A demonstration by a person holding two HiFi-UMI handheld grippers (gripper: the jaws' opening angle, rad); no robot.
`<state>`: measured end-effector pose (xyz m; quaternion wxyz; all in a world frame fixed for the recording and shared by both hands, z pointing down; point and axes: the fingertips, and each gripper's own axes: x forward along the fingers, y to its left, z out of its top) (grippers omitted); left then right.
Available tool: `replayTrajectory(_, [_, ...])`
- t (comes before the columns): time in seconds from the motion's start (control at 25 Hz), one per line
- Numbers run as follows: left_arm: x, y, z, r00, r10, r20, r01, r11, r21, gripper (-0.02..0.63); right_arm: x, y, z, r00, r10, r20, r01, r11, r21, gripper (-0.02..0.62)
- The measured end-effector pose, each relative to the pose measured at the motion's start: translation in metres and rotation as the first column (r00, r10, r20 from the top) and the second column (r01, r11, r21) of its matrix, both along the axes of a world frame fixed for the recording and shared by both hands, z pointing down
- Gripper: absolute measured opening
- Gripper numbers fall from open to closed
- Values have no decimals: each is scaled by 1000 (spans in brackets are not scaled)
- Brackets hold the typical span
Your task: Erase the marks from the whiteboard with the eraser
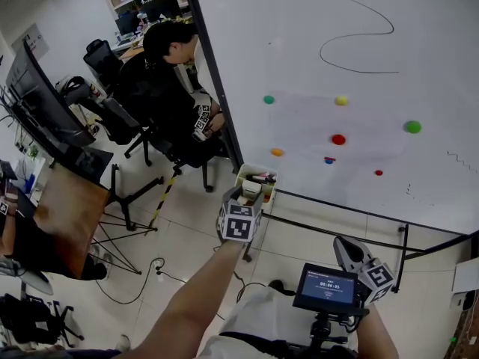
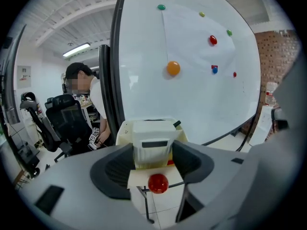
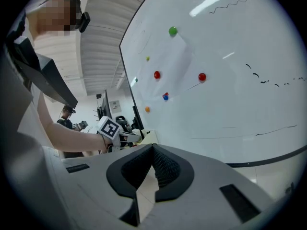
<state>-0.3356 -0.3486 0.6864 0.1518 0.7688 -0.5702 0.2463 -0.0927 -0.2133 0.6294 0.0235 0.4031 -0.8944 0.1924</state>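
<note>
The whiteboard (image 1: 299,66) fills the upper right of the head view. It carries a long black curved line (image 1: 359,21), a faint squiggle (image 1: 460,159) and small black marks (image 3: 268,80). A white block eraser (image 2: 152,145) sits between the jaws of my left gripper (image 1: 245,194), which is shut on it. It hovers just over a cream tray (image 1: 263,172) at the board's lower left corner. A red ball-like thing (image 2: 158,182) shows below the eraser. My right gripper (image 3: 153,152) is shut on nothing and hangs low, away from the board, by a small screen (image 1: 325,286).
Coloured magnets dot the board: green (image 1: 269,99), yellow (image 1: 341,100), red (image 1: 338,139), orange (image 1: 277,152). A person sits in an office chair (image 1: 168,73) just left of the board's black edge. A wooden desk (image 1: 67,215) and cables lie on the left.
</note>
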Motion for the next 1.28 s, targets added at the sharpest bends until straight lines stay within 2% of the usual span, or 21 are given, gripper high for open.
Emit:
replayTrajectory(0.12, [-8, -3, 4, 998, -59, 28, 58, 998, 40, 281, 2, -1, 4, 1000, 7, 4, -7, 1000, 4, 8])
replayTrajectory(0.32, [-8, -6, 10, 991, -133, 9, 132, 989, 65, 282, 4, 0, 9, 1000, 15, 9, -15, 1000, -9, 8])
replayTrajectory(0.48, [-9, -6, 7, 985, -171, 16, 169, 982, 79, 282, 5, 1, 6, 1000, 23, 14, -23, 1000, 0, 8])
replayTrajectory(0.64, [-12, -4, 5, 983, -184, -12, 184, 978, 100, 279, 4, 2, 3, 1000, 20, 14, -20, 1000, -5, 8])
replayTrajectory(0.8, [-10, 0, -3, 985, -154, -76, 164, 977, 138, 279, 9, 0, 1, 1000, 27, 15, -27, 1000, 4, 8])
replayTrajectory(1.04, [-15, 13, -45, 992, -72, -100, 94, 965, 246, 279, -3, -5, -10, 1000, 16, 24, -17, 1000, 26, 8])
replayTrajectory(1.28, [-4, 29, -86, 989, 69, -128, -24, 945, 327, 279, -4, -19, -28, 999, 40, 29, -42, 997, 69, 8])
